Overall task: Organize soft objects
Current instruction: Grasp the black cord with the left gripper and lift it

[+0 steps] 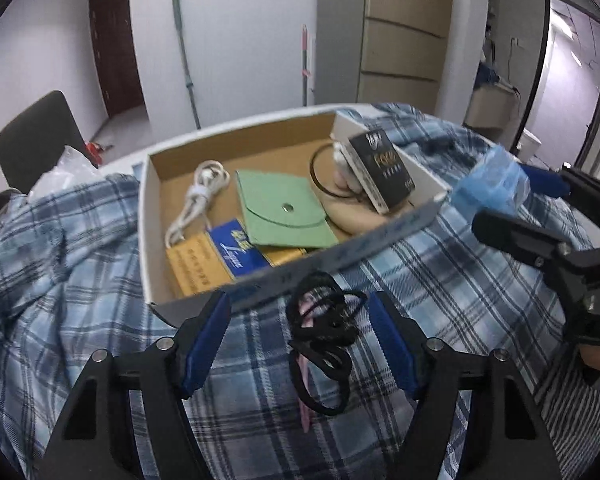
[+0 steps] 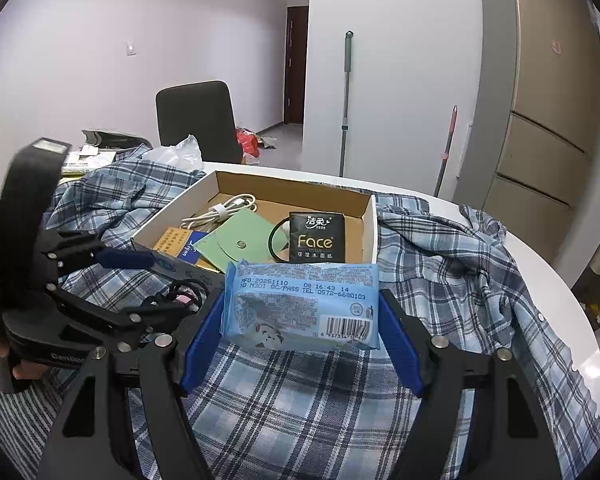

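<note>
A cardboard box [image 1: 150, 240] sits on a blue plaid shirt [image 1: 80, 300]; it also shows in the right wrist view [image 2: 370, 224]. It holds a white cable [image 1: 198, 200], a green pouch [image 1: 280, 208], a black tissue pack [image 2: 316, 236] and a yellow-blue packet [image 1: 216, 258]. My left gripper [image 1: 300, 340] is open around a bunch of black hair ties [image 1: 324, 328] lying on the shirt. My right gripper [image 2: 300, 340] is shut on a blue wet-wipes pack [image 2: 300, 308], held above the shirt just before the box; the pack also shows in the left wrist view [image 1: 488, 184].
The shirt [image 2: 460, 280] covers a white round table [image 2: 560, 280]. A black chair [image 2: 196, 120] and a clear plastic bag [image 2: 176, 156] are behind the box. Mop handles [image 2: 346, 104] lean on the wall. A cabinet [image 2: 548, 120] stands at right.
</note>
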Demonstrator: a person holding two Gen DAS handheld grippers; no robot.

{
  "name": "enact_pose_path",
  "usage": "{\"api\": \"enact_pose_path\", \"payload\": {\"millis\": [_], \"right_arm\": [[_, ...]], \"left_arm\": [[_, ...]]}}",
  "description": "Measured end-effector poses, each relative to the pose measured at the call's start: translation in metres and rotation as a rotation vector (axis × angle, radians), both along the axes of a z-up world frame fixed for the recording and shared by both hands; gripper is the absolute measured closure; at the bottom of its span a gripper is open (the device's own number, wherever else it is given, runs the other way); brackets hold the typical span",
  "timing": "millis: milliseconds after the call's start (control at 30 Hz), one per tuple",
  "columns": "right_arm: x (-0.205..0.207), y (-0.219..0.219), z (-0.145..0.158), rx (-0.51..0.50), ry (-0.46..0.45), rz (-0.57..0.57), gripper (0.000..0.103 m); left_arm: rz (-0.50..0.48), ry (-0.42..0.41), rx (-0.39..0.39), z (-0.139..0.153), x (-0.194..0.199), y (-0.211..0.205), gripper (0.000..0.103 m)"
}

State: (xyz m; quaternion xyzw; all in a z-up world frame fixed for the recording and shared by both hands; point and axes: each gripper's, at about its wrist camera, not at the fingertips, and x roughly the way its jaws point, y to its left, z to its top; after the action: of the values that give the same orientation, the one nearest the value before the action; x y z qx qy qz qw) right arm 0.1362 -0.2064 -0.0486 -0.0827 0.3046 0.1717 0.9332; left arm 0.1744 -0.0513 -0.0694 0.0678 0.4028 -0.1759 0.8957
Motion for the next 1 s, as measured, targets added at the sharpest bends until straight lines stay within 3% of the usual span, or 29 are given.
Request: {"api": "enact_pose_path", "payload": {"millis": [100, 167, 267, 367, 400, 833, 1000], "right_arm": [[0.000, 0.000, 0.000, 0.002, 0.002, 0.001, 0.030], [0.000, 0.000, -0.001, 0.002, 0.005, 0.002, 0.030], [0.001, 0.000, -0.001, 0.002, 0.009, 0.000, 0.030], [0.001, 0.000, -0.001, 0.003, 0.010, -0.003, 0.030], [0.001, 0.000, 0.000, 0.004, 0.010, -0.003, 0.030], [-0.001, -0.001, 0.001, 0.007, -0.005, -0.009, 0.030], [-0.004, -0.001, 0.003, 0.010, -0.019, -0.010, 0.030]], "left_arm": [[-0.012, 0.051, 0.008, -0.008, 0.004, -0.003, 0.030], [-0.015, 0.075, 0.011, -0.012, 0.007, -0.005, 0.038], [-0.017, 0.114, 0.011, -0.019, 0.013, -0.006, 0.057], [-0.009, 0.104, 0.003, -0.017, 0.012, -0.006, 0.081], [-0.004, 0.090, 0.003, -0.015, 0.011, -0.005, 0.093], [-0.010, -0.187, -0.077, 0.030, -0.028, 0.010, 0.093], [0.031, -0.239, -0.048, 0.044, -0.035, 0.008, 0.093]]}}
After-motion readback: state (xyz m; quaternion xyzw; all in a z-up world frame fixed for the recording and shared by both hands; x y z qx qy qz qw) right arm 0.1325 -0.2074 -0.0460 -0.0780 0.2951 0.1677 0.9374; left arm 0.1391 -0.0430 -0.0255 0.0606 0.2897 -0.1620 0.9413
